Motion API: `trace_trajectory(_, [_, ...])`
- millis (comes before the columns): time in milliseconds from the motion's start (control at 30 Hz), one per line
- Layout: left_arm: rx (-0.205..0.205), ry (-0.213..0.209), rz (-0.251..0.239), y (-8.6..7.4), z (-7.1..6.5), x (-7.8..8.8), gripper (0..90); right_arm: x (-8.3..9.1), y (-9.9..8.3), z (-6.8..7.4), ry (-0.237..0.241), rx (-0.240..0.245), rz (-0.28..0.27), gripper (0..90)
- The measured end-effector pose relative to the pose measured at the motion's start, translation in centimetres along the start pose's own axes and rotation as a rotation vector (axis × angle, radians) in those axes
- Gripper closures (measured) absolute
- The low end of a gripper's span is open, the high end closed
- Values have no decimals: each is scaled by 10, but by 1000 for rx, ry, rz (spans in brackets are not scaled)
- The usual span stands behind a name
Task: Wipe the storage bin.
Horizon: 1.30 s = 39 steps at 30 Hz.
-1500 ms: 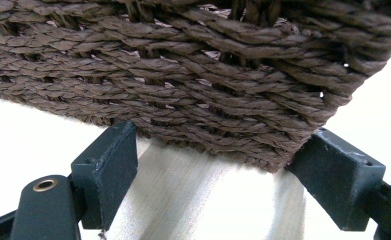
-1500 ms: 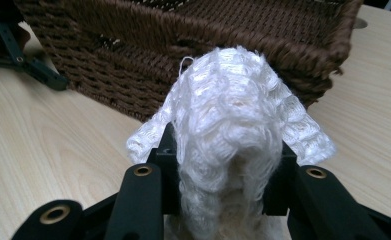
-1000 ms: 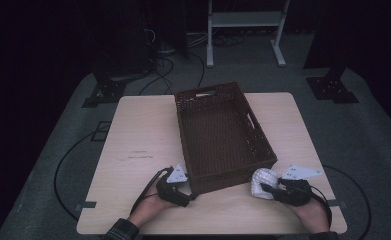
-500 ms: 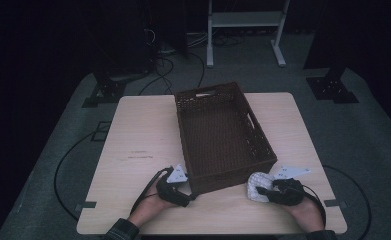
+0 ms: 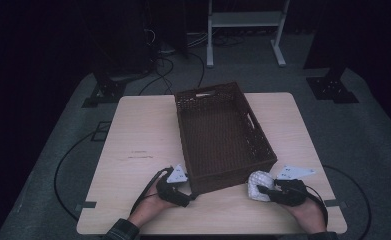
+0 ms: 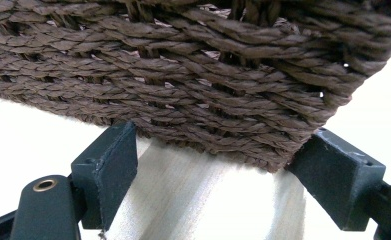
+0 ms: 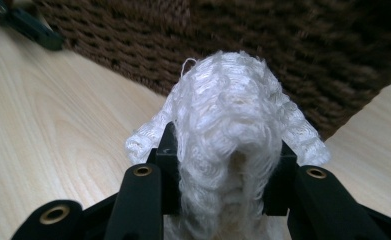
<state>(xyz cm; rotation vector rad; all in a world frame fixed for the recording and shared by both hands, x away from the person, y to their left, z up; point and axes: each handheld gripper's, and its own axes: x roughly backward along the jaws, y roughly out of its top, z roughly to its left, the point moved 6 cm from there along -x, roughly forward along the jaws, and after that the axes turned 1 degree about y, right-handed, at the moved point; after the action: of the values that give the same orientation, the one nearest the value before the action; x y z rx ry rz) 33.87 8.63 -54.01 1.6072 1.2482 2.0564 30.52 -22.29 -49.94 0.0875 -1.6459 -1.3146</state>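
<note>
A: White cloth (image 7: 233, 145) is pinched in your right gripper (image 7: 228, 165), jaws pressed onto it from both sides, bunched up just above the table (image 5: 133, 125), near the front right corner of the basket (image 5: 223, 135).

B: Left side?

A: Your left gripper (image 6: 208, 170) has its jaws spread, straddling the basket's front left bottom corner. Can't tell whether the pads touch the weave.

B: Basket position?

A: Mid-table, long axis running away from you, slightly skewed.
</note>
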Motion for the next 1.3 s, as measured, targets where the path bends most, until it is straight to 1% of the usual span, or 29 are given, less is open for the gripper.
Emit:
trace_trajectory(100, [1,-1,0,0,0,0,188,6,5,1,-9,10,-31,618])
trace_trajectory(267, [0,-1,1,0,0,0,190,12,9,1,-17,16,-53,618])
trace_trajectory(533, [1,-1,-2,0,0,0,190,27,19,4,-30,38,-121,618])
trace_trajectory(867, [1,-1,-2,0,0,0,190,39,28,9,-28,59,-177,618])
trace_trajectory(1067, [1,-1,-1,0,0,0,190,33,26,9,-16,56,-163,619])
trace_trajectory(1300, [2,-1,-2,0,0,0,190,20,20,11,-4,58,-115,619])
